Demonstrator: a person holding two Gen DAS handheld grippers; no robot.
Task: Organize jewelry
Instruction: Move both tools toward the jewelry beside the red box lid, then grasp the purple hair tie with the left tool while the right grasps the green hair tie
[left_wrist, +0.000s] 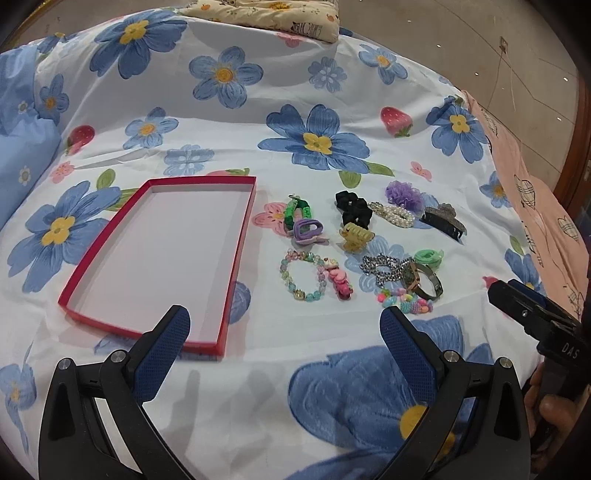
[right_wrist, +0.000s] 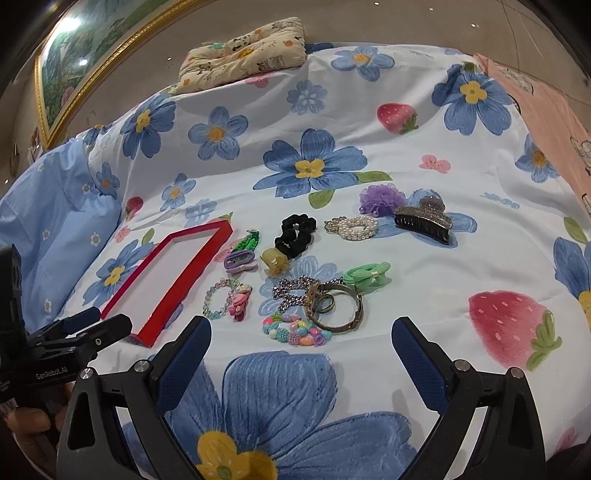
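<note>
One container: a red-rimmed shallow tray with a white floor, lying on the flowered bedsheet toward its left side; nothing lies in it.
Jewelry place: all pieces sit on the bedsheet just right of the tray, none touching it.
Claw clips, three: purple, yellow, and a large black glittery one farthest right.
Scrunchies and ties: one black scrunchie, one purple mesh, one mint tie, one green tie.
Bracelets: one pearl, one pastel glass-bead, one multicoloured bead.
Others: one silver chain, one watch, one pink clip.
Left gripper: jaws wide apart, empty, above the tray's near right corner.
Right gripper: jaws wide apart, empty, near the multicoloured bracelet.
</note>
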